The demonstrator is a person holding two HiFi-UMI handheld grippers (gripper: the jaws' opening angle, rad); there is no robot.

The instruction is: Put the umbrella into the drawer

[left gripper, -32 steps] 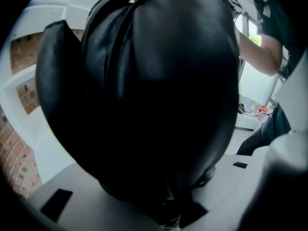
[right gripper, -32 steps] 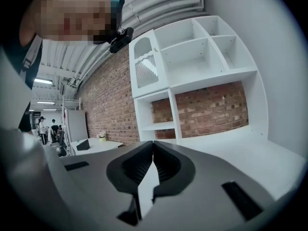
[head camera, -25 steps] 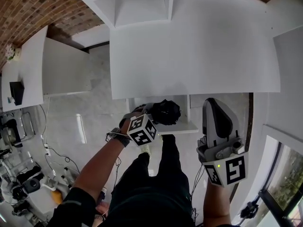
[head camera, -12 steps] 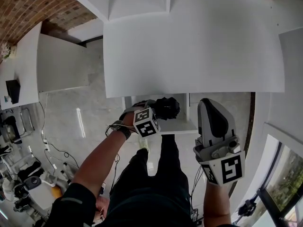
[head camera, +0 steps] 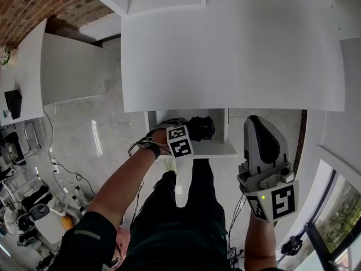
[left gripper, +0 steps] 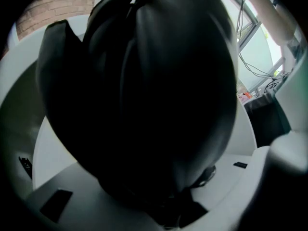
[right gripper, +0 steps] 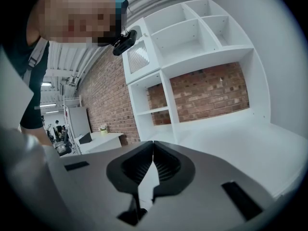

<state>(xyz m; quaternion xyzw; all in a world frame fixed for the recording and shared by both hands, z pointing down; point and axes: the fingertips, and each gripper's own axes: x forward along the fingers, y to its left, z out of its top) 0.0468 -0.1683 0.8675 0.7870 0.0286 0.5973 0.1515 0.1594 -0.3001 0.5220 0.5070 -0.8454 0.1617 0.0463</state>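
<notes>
Left gripper (head camera: 189, 133): clamping black umbrella (head camera: 202, 127) over open drawer (head camera: 219, 148). Right gripper (head camera: 260, 145), at its 4 o'clock: hanging with jaws meeting, gripping nothing.

The black umbrella (left gripper: 144, 95) swallows the view from your left tool (head camera: 187, 134), hiding its tips and everything beyond. From your head, the worktop (head camera: 231, 49) covers the back of the drawer (head camera: 217, 147).

umbrella (head camera: 200, 128) black | drawer (head camera: 218, 148) white | wall (head camera: 34, 4) red brick
</notes>
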